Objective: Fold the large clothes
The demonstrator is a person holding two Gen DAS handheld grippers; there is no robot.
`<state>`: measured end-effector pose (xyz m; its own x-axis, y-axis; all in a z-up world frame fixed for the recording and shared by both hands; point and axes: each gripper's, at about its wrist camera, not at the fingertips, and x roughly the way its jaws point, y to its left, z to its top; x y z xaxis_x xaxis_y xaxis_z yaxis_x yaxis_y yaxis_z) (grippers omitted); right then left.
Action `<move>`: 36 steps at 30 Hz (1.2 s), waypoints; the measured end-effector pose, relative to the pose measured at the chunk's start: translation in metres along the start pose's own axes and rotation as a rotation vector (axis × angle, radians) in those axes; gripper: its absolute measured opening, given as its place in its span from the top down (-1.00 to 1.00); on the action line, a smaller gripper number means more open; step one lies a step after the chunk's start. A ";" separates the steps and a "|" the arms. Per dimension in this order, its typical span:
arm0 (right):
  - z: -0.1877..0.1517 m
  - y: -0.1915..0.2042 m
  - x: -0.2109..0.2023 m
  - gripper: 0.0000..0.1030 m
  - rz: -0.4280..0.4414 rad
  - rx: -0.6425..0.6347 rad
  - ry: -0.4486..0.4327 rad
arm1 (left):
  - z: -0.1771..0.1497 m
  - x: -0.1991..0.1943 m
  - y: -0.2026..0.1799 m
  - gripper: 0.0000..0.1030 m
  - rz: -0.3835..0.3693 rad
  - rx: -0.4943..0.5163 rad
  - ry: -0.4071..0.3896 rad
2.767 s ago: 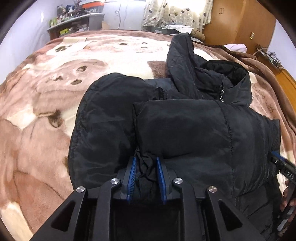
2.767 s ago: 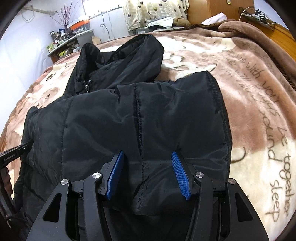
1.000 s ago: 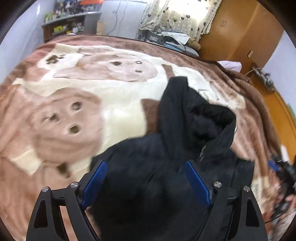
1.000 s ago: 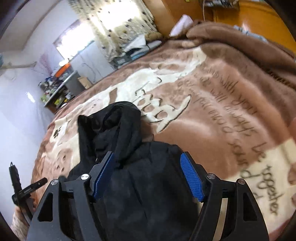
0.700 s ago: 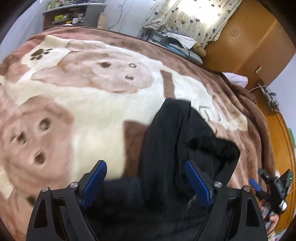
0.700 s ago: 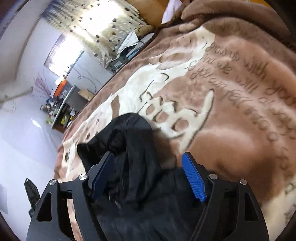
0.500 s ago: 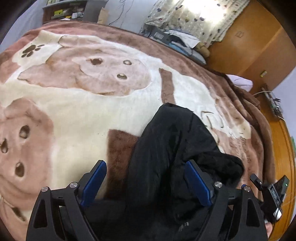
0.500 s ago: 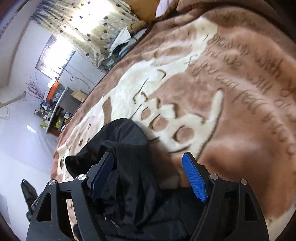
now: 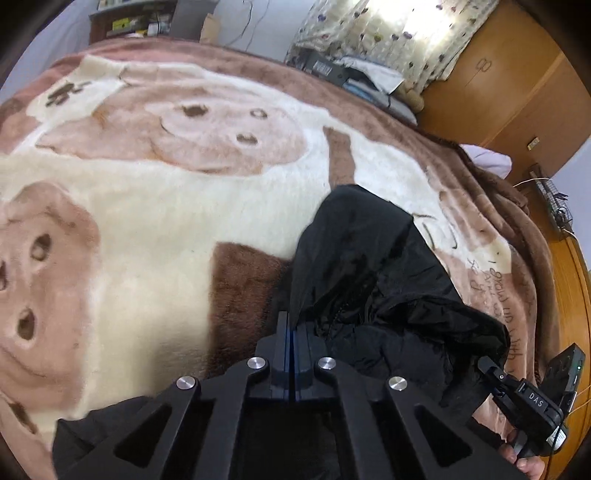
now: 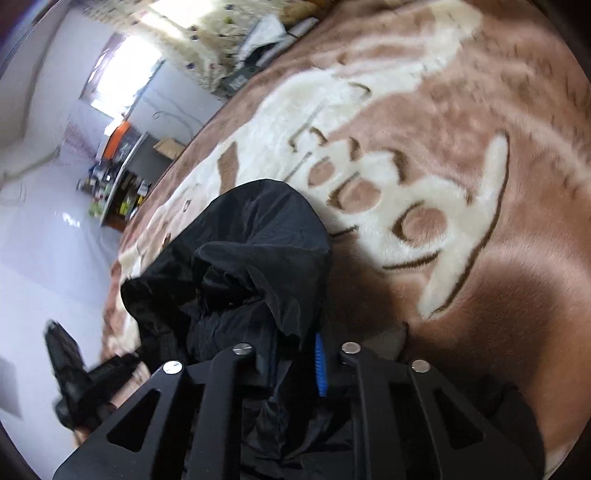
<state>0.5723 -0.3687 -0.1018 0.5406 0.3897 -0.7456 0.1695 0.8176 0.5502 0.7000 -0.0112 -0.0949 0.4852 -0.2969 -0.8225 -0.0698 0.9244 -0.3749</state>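
A black puffer jacket with a hood (image 9: 369, 266) lies on the bed. My left gripper (image 9: 293, 332) has its blue pads pressed together at the left edge of the hood; whether fabric is pinched between them does not show. My right gripper (image 10: 295, 354) is shut on the hood's right edge (image 10: 258, 251), with black fabric bunched between its fingers. The right gripper's body also shows at the lower right of the left wrist view (image 9: 532, 398). The left gripper shows blurred at the lower left of the right wrist view (image 10: 74, 373).
A brown and cream fleece blanket (image 9: 155, 206) with bear faces and lettering covers the bed. A cluttered shelf (image 9: 140, 22) and curtained window (image 9: 388, 33) stand behind. A wooden wardrobe (image 9: 498, 81) is at the far right.
Both grippers let go of the folded jacket body, moved forward open to the hood, and have now closed at its two sides.
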 end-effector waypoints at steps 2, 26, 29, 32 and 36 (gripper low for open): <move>-0.004 0.007 -0.008 0.76 -0.012 -0.047 -0.023 | -0.004 -0.012 0.005 1.00 -0.004 -0.001 -0.007; -0.106 -0.012 -0.087 0.33 -0.107 -0.356 -0.036 | -0.131 -0.097 0.099 0.72 -0.195 -0.089 0.000; -0.109 -0.027 -0.098 0.22 -0.083 -0.258 -0.029 | -0.134 -0.111 0.112 0.69 -0.188 -0.110 -0.010; -0.113 -0.039 -0.114 0.21 -0.073 -0.211 -0.032 | -0.137 -0.129 0.129 0.47 -0.157 -0.116 -0.018; -0.114 -0.057 -0.142 0.19 -0.095 -0.152 -0.066 | -0.142 -0.158 0.143 -0.08 -0.145 -0.110 -0.047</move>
<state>0.3917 -0.4220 -0.0700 0.5816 0.2834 -0.7625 0.0984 0.9059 0.4118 0.4892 0.1342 -0.0797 0.5373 -0.4110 -0.7364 -0.0896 0.8404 -0.5345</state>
